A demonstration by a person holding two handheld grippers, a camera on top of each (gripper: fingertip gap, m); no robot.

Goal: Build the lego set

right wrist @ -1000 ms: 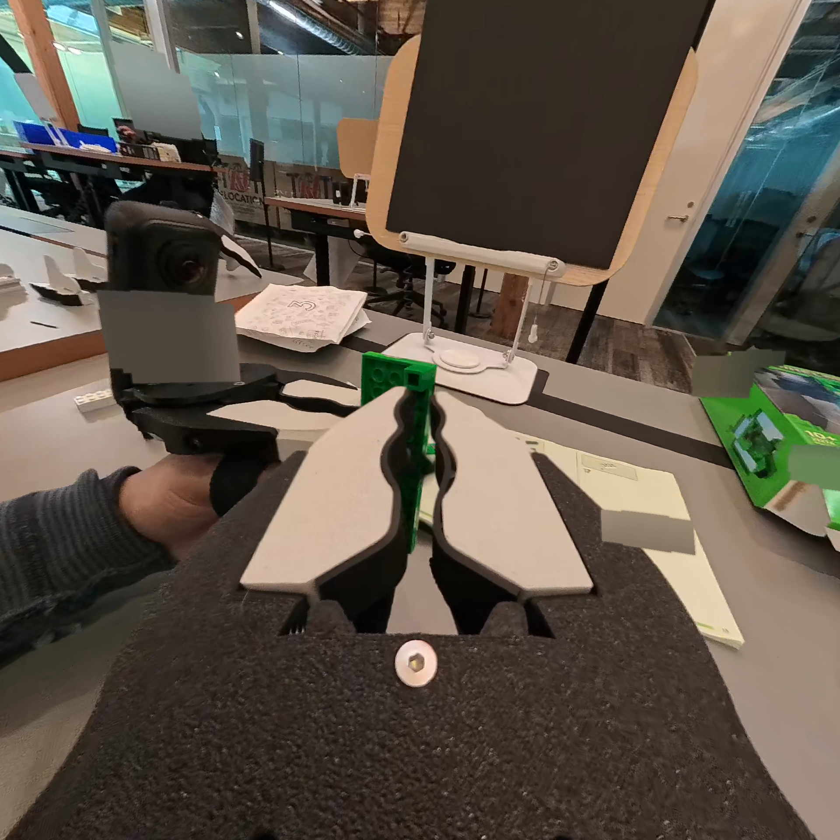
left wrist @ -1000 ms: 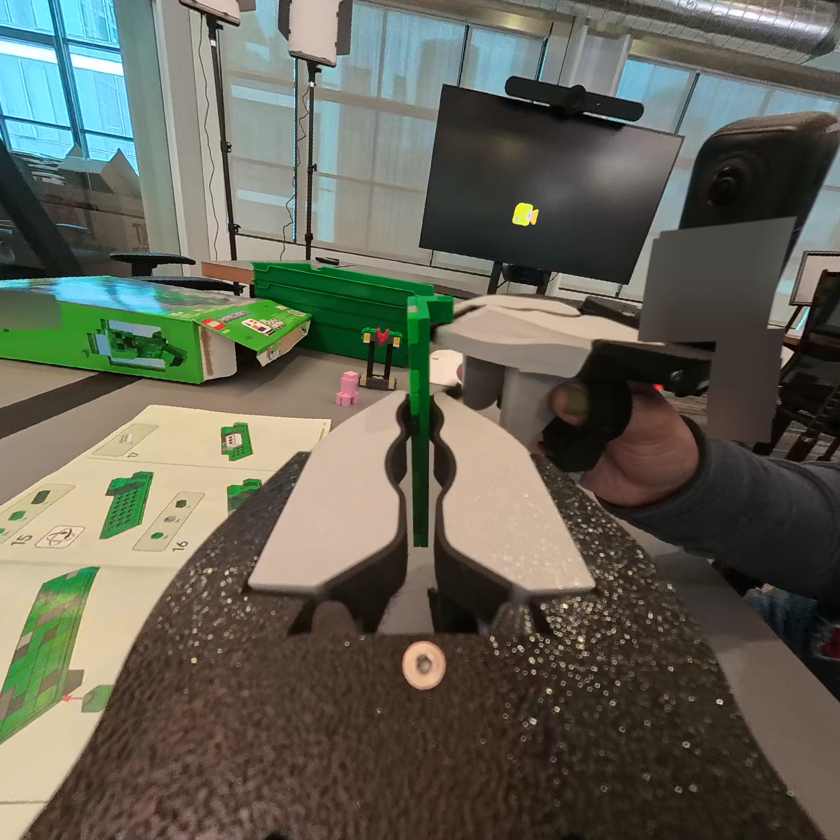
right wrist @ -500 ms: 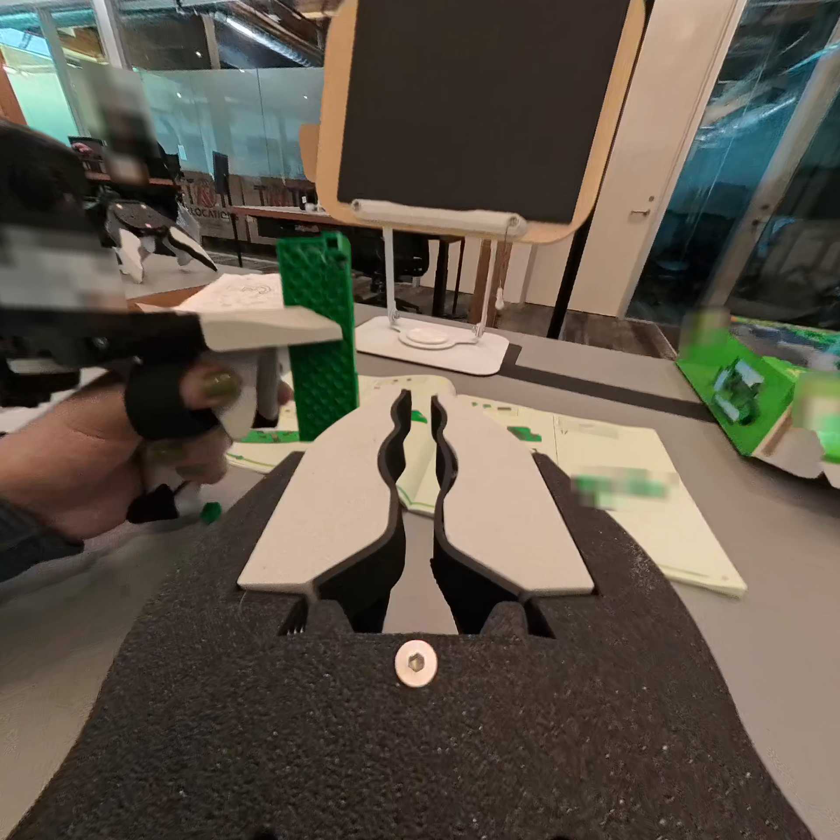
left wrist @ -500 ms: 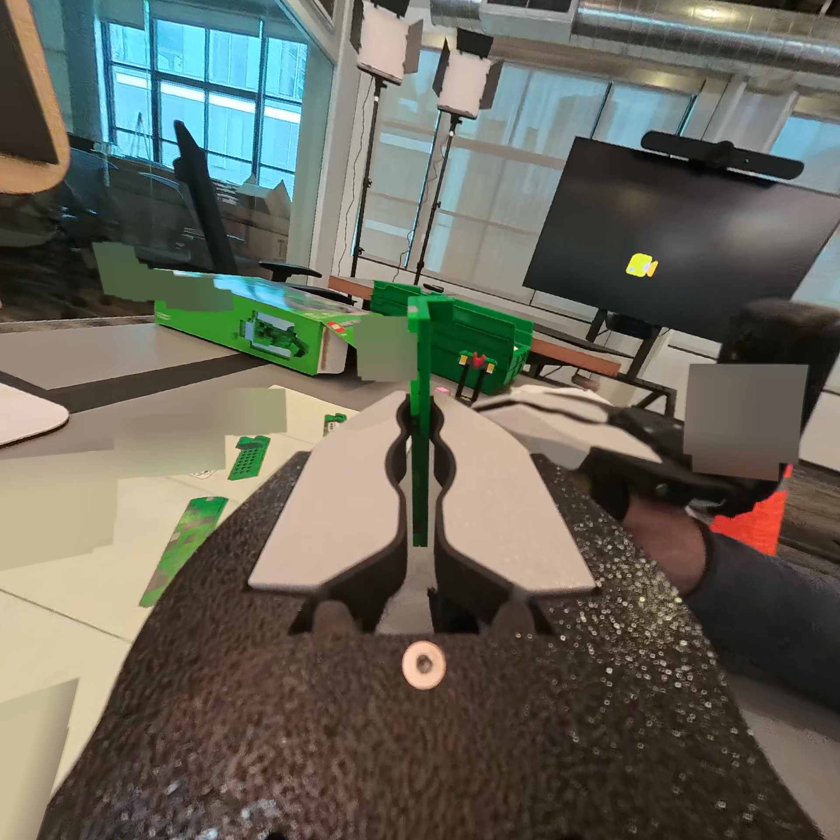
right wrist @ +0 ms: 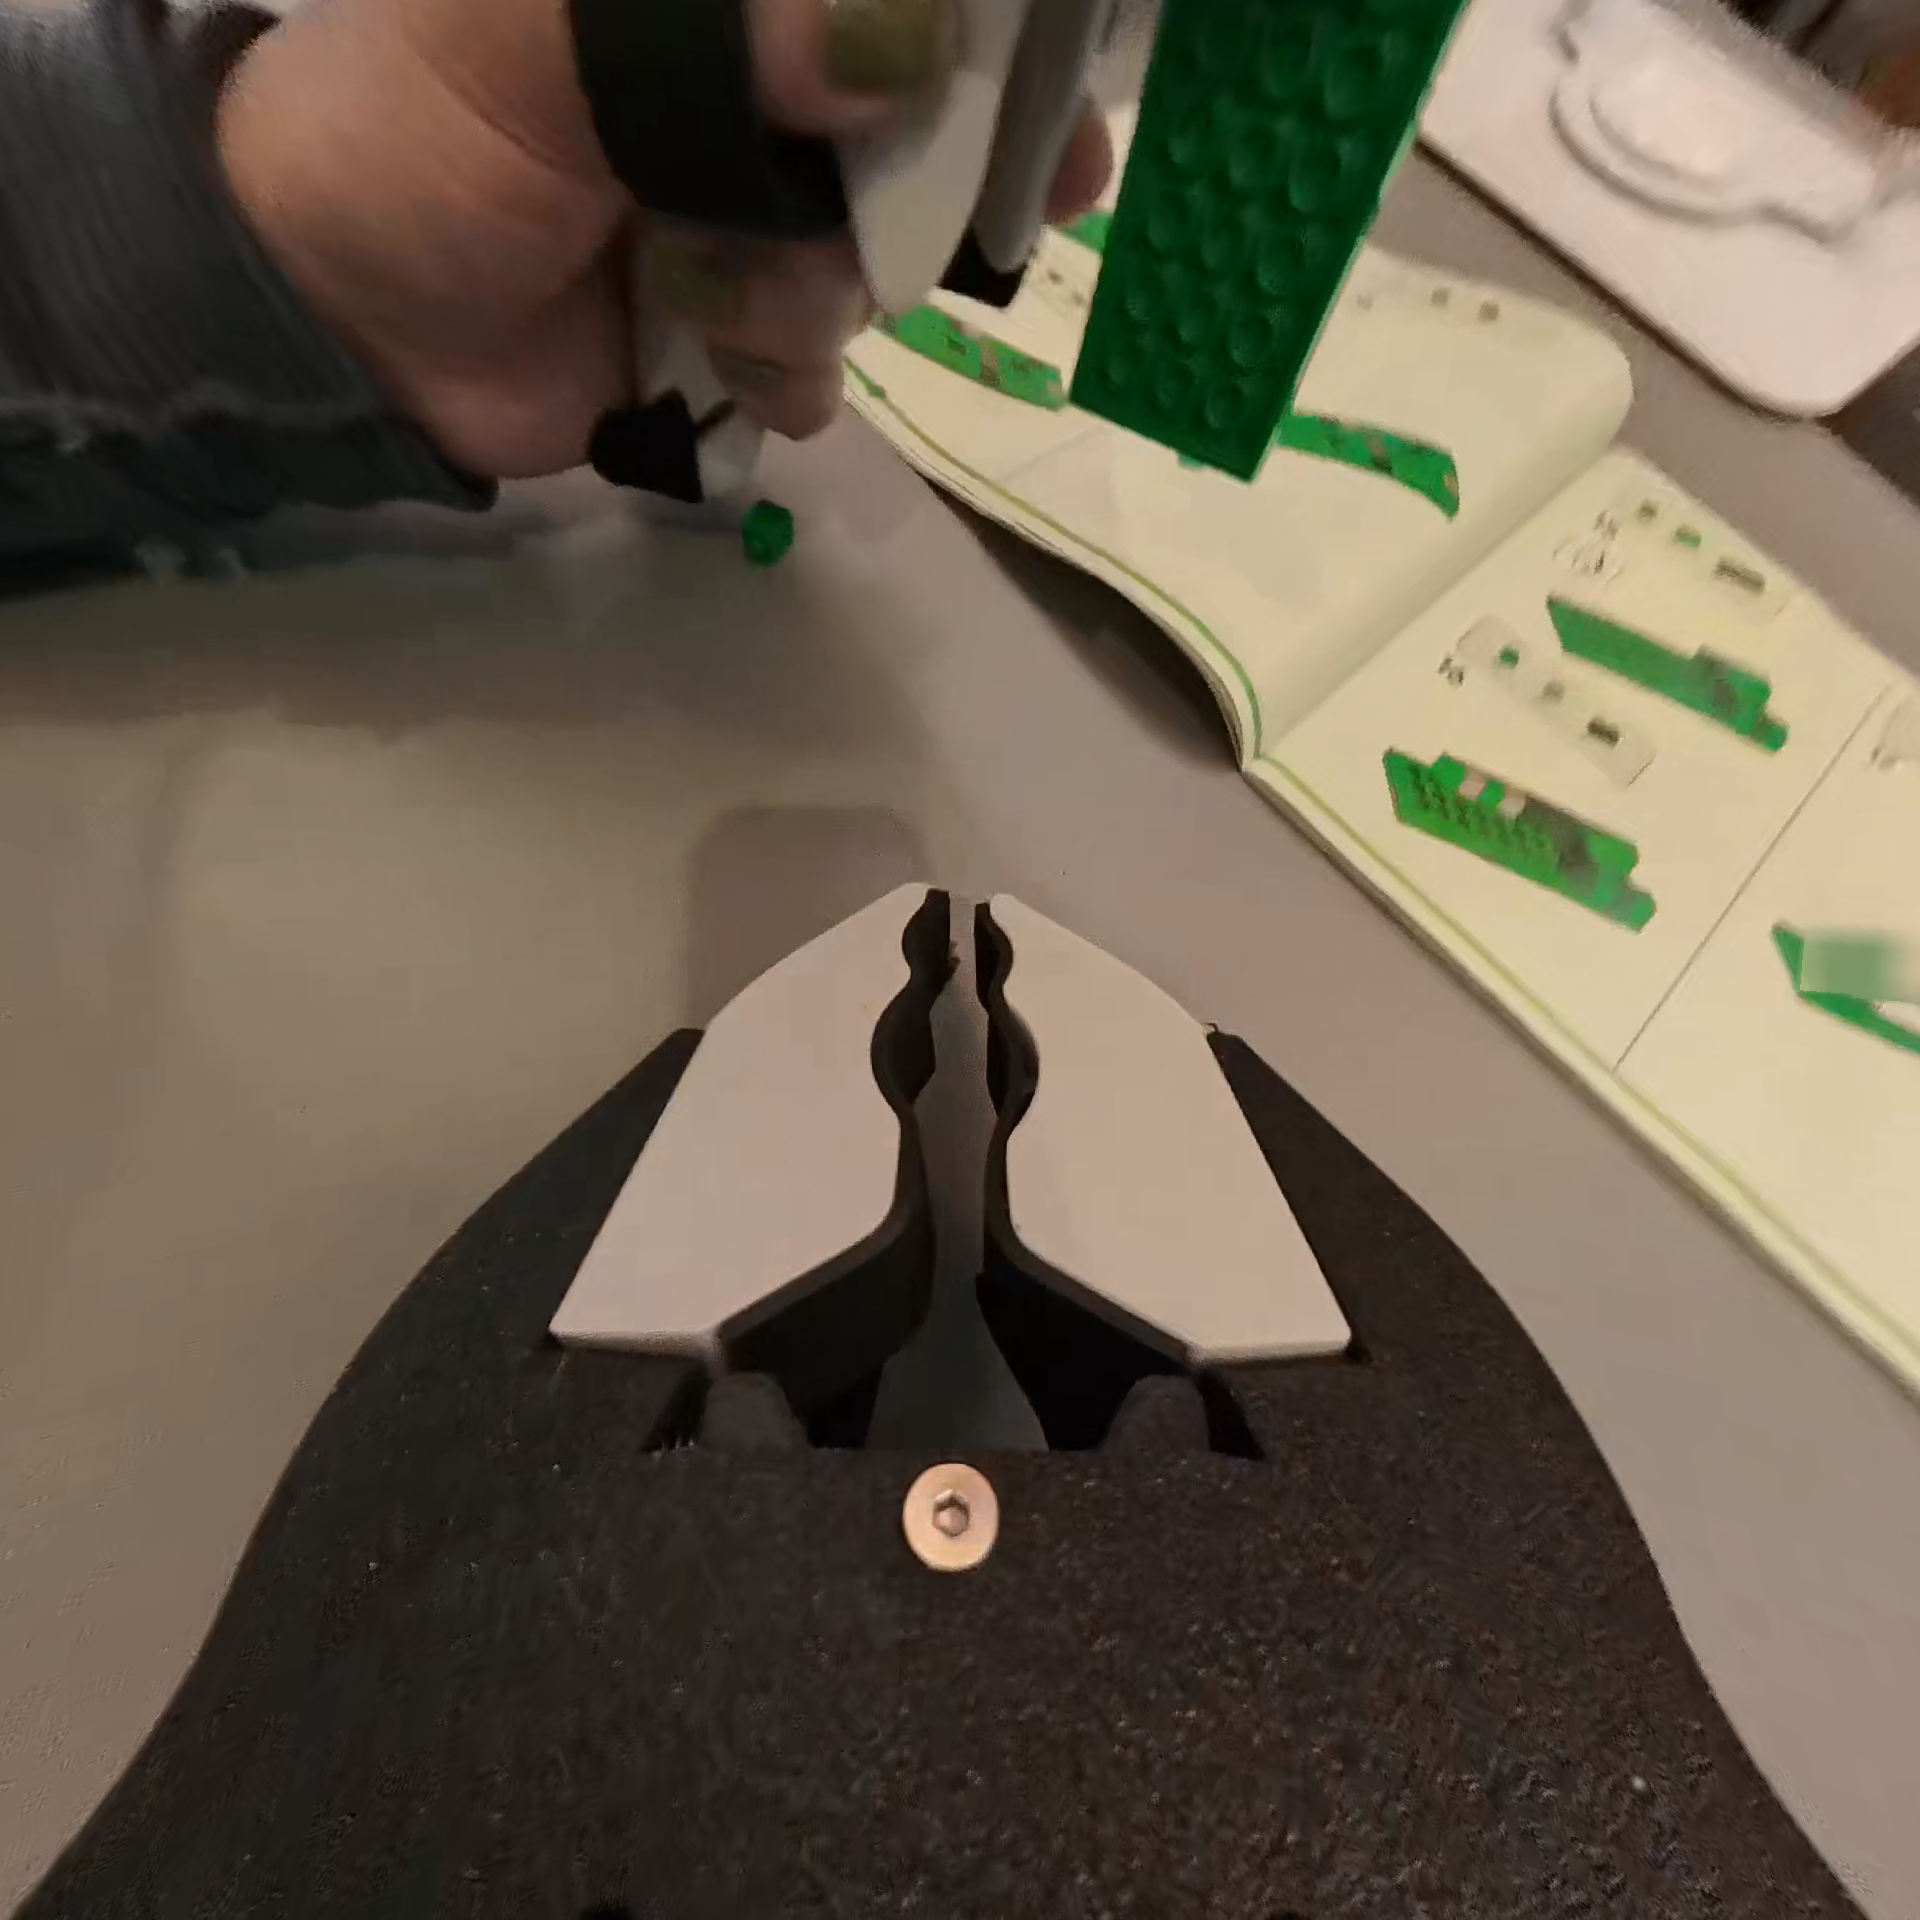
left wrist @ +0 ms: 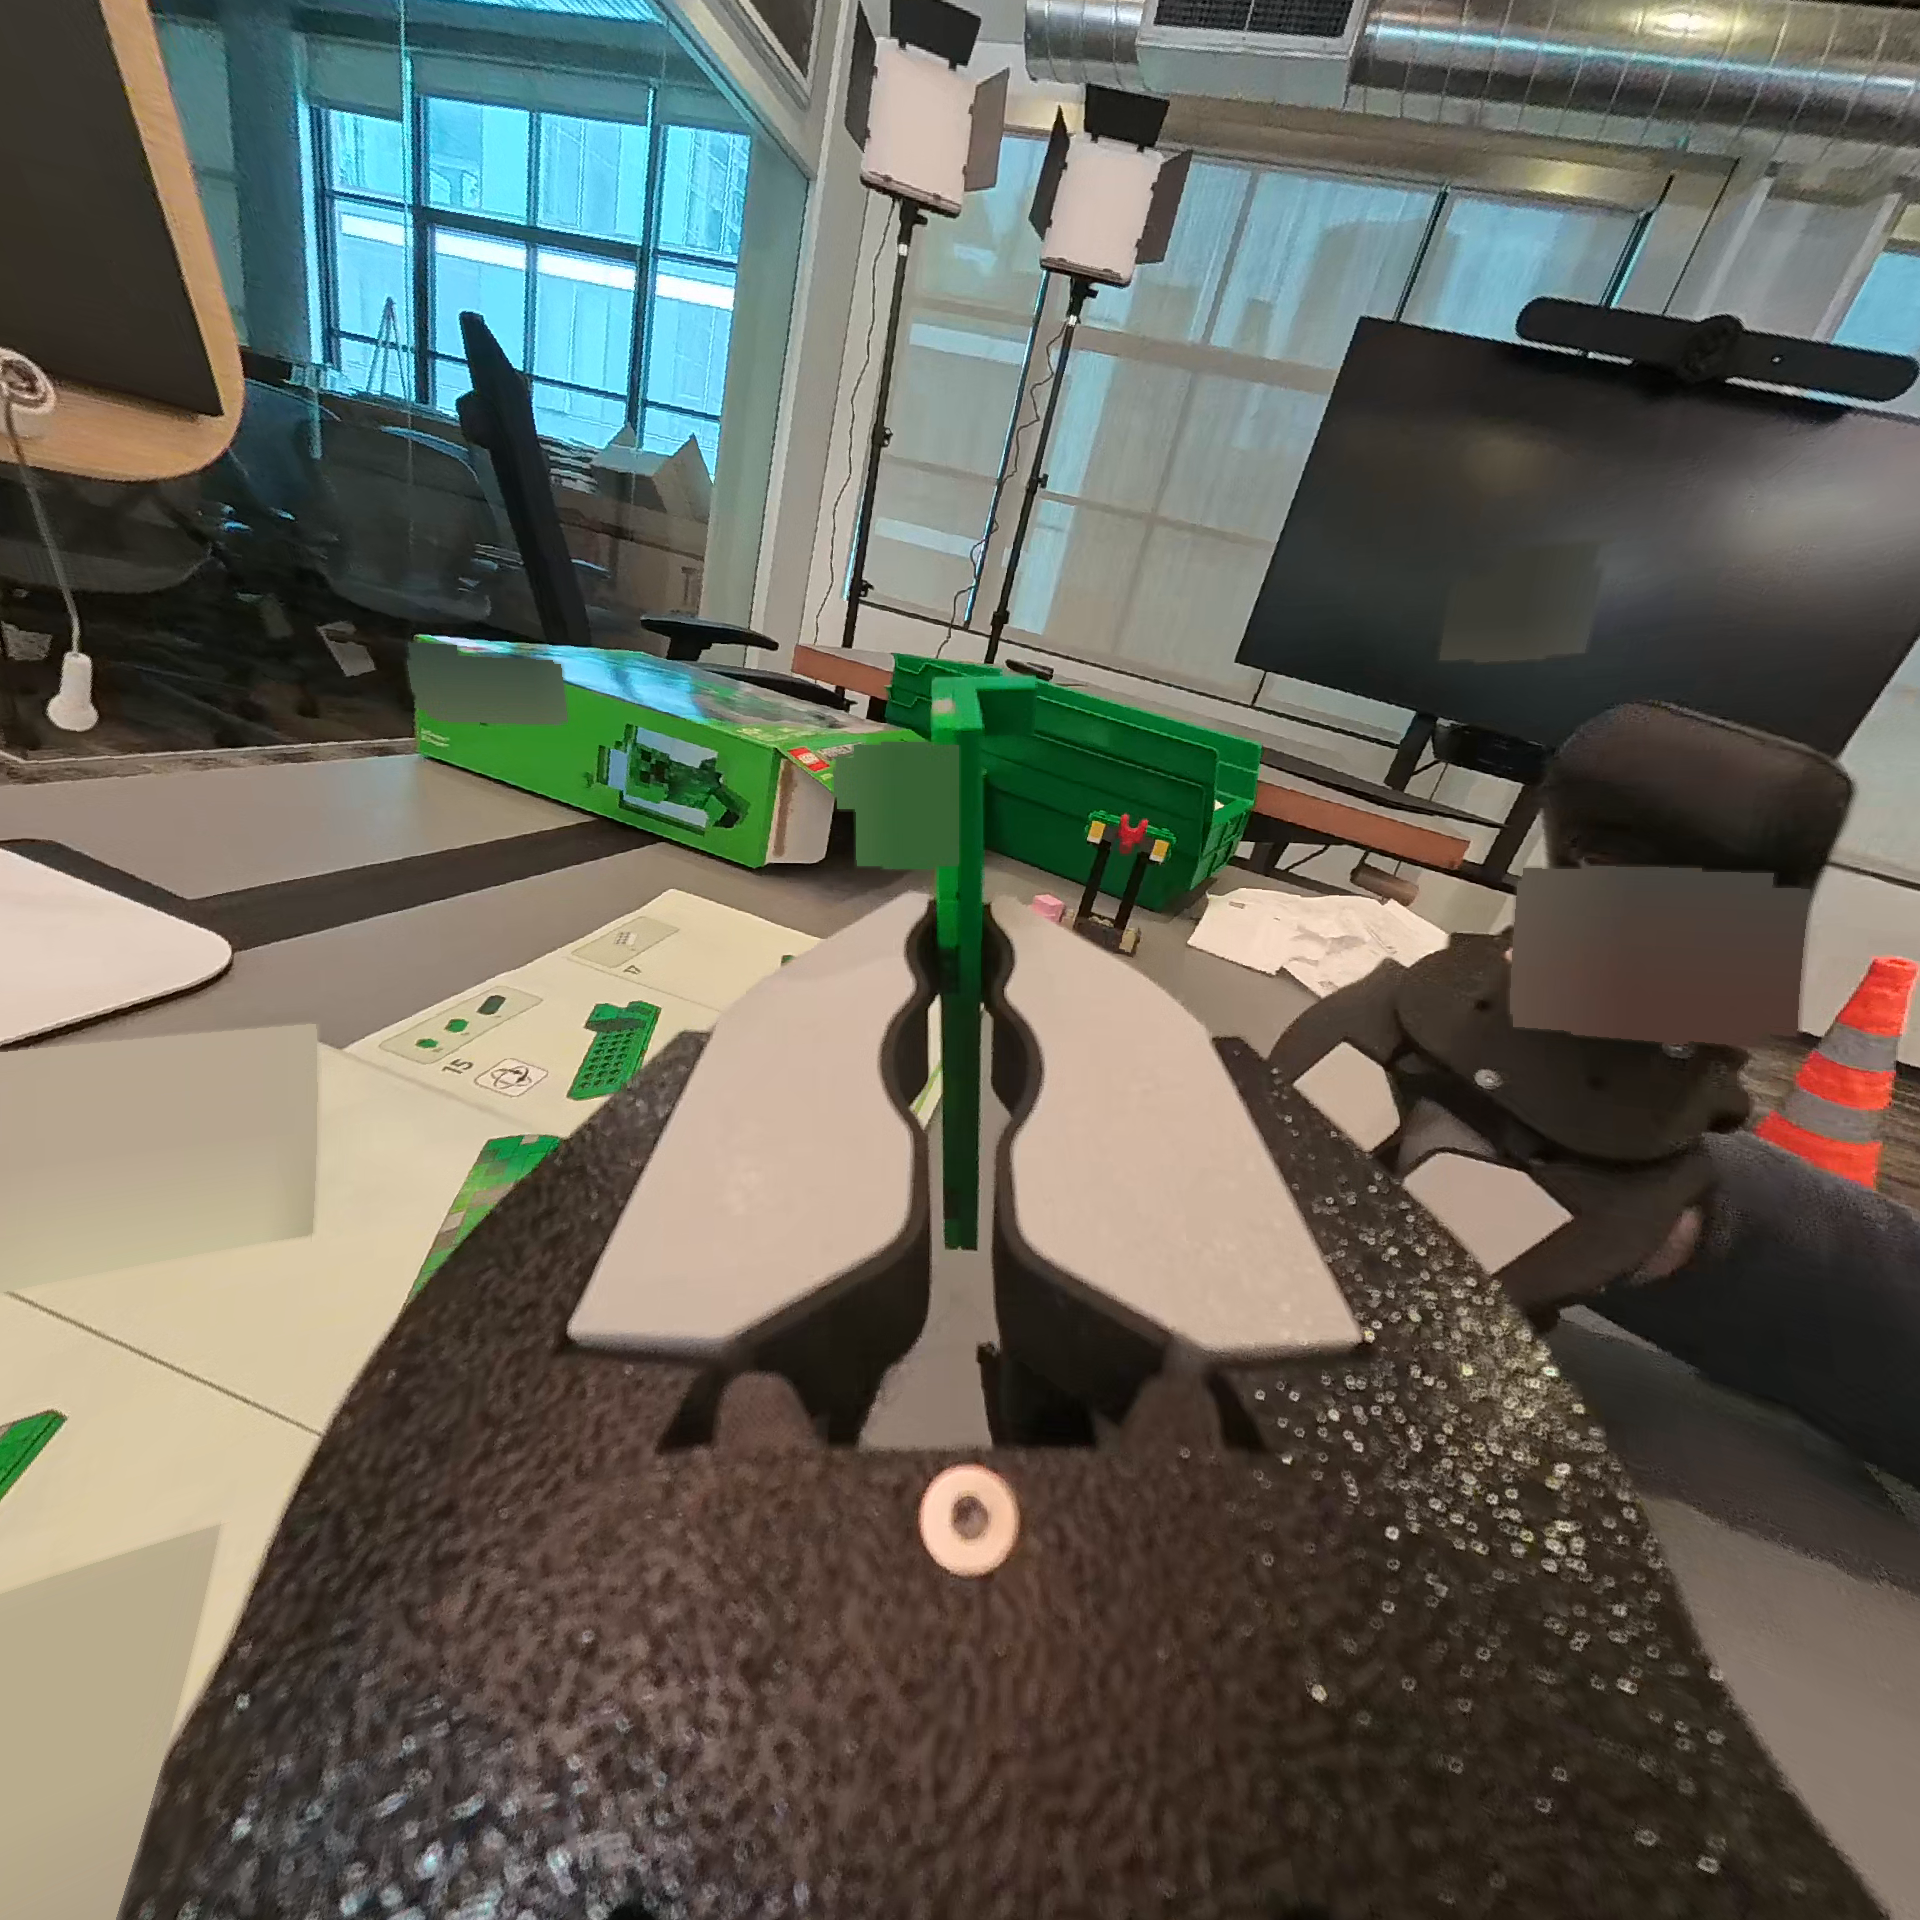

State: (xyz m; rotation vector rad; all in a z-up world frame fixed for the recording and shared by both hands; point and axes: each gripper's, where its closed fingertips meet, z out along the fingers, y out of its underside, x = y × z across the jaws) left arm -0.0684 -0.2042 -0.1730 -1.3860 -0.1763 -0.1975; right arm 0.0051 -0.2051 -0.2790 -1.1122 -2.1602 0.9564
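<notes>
Green flat studded plastic plate [left wrist: 964, 1091]: pinched edge-on and upright in the left gripper [left wrist: 961, 920]. Both grey pads [left wrist: 831, 1091] press on its flat faces. About half its length stands out past the fingertips. A thicker green block sits at the plate's far top end, stepping out to the right.

In the right wrist view, the same plate [right wrist: 1226, 208] hangs over the open cream instruction booklet [right wrist: 1455, 644], clear of the page and not set down. The person's hand [right wrist: 468, 260] on the left gripper is at far left.

Right gripper [right wrist: 961, 909]: fingers drawn almost together, only a thin slit between the tips, nothing in it. It points down at bare grey tabletop [right wrist: 416, 831], well apart from the plate. The right wrist view is motion-blurred, so the slit's width is only roughly judged.

Loose parts:
- One small green brick [right wrist: 767, 530] lies on the table near the hand, unattached.
- A small build of black posts with yellow and red top pieces [left wrist: 1122, 873] stands at the far side.
- A tiny pink piece [left wrist: 1049, 906] lies just beside that build.

Surroundings:
- Green cardboard box [left wrist: 623, 748], end flap open, far left.
- Green plastic bin [left wrist: 1122, 790] to its right.
- Crumpled white paper [left wrist: 1320, 935] right of the black-post build.
</notes>
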